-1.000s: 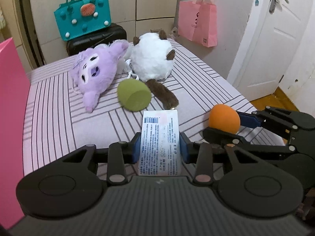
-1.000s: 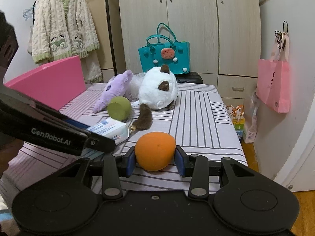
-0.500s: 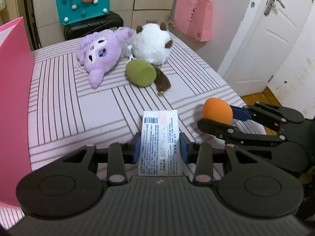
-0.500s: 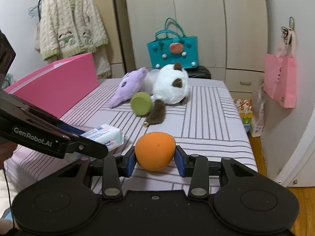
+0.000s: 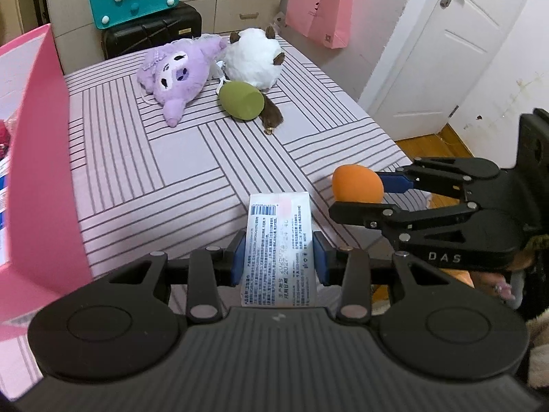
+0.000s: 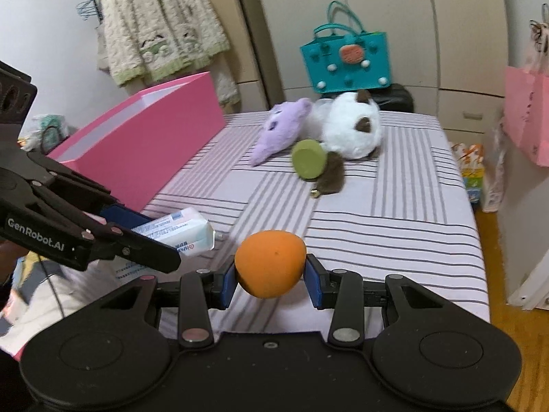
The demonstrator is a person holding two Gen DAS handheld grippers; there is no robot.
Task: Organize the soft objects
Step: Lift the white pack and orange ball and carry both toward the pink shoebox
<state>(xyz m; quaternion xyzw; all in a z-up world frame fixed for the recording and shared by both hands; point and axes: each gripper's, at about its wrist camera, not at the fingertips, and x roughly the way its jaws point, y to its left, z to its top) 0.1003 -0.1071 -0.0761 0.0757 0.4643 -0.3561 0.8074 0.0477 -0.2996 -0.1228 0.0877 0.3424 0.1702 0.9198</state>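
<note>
My left gripper (image 5: pixel 278 252) is shut on a white tissue pack (image 5: pixel 278 240) and holds it above the near edge of the striped bed (image 5: pixel 144 171). The pack also shows in the right wrist view (image 6: pixel 178 231). My right gripper (image 6: pixel 270 276) is shut on an orange soft ball (image 6: pixel 270 262), held to the right of the left gripper; the ball shows in the left wrist view (image 5: pixel 357 182). A purple plush (image 5: pixel 178 73), a white plush (image 5: pixel 255 56) and a green soft ball (image 5: pixel 242 99) lie at the far end of the bed.
A pink box (image 6: pixel 144 147) stands open along the bed's left side (image 5: pixel 37 158). A teal bag (image 6: pixel 346 60) sits on a black suitcase (image 5: pixel 151 32) behind the bed. A pink paper bag (image 5: pixel 317 7) hangs on the right wall. A white door (image 5: pixel 442 55) is at right.
Both grippers have pulled back and risen from the bed, each still holding its object. The plush toys look farther away and the pink box has come more into view.
</note>
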